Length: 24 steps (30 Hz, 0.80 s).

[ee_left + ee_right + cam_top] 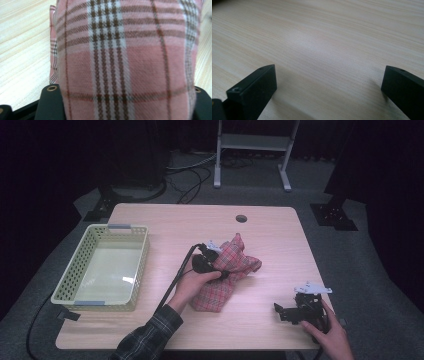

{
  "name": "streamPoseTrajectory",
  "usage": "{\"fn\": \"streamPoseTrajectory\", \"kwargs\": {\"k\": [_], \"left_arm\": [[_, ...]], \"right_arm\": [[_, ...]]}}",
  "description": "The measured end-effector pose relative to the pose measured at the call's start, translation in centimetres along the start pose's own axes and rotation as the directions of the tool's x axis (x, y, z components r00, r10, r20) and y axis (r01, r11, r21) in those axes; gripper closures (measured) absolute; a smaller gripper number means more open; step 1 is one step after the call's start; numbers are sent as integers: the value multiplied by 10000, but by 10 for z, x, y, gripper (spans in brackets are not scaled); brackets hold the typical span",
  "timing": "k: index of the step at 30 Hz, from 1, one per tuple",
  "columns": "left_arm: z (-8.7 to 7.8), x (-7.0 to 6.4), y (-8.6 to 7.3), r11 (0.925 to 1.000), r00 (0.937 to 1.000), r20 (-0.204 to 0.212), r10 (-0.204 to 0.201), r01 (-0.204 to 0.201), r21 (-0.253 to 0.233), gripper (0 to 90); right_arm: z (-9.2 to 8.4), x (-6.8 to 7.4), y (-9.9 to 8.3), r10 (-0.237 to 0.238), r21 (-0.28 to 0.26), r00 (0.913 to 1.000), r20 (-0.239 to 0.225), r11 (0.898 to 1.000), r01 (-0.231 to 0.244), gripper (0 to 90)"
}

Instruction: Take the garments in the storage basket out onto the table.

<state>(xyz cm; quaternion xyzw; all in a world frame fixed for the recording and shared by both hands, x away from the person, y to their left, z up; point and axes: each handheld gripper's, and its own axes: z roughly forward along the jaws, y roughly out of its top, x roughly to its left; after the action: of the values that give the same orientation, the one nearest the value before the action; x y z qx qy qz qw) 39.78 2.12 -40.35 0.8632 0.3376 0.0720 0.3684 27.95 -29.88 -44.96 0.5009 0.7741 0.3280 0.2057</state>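
A: What is the left gripper [218, 265] doing?
B: Its fingers are grasping the bunched pink plaid cloth [125, 57] mid-tabletop [270, 225]; I judge lifting toward the pale green plastic basket [75, 295] comes next; the right gripper [329, 87] is resting released

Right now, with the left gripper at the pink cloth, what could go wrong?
1. The cloth bulges as a thick bunch between the left gripper jaws; the hold looks loose, so it may slip or unfold when lifted.
2. The basket sits far to the left; a hanging corner could drag on the table or catch the basket rim.
3. The right gripper rests open apart from the cloth, so nothing supports the other side.
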Motion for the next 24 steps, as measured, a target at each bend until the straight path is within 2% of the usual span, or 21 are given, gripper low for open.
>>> {"fn": "streamPoseTrajectory", "kwargs": {"k": [8, 16, 22, 24], "left_arm": [[3, 2, -1, 9997, 9996, 173, -224, 223, 82, 243], [3, 2, 0, 9998, 9995, 225, -201, 199, 93, 201], [3, 2, 0, 9994, 9990, 268, -347, 345, 76, 119], [3, 3, 0, 9994, 9989, 317, -353, 352, 56, 119]], "right_arm": [[0, 0, 0, -2, 0, 10000, 0, 10000, 2, 0], [0, 0, 0, -1, -1, 10000, -1, 10000, 1, 0], [0, 0, 0, -1, -1, 10000, 0, 10000, 1, 0], [0, 0, 0, -1, 0, 10000, 0, 10000, 1, 0]]}}
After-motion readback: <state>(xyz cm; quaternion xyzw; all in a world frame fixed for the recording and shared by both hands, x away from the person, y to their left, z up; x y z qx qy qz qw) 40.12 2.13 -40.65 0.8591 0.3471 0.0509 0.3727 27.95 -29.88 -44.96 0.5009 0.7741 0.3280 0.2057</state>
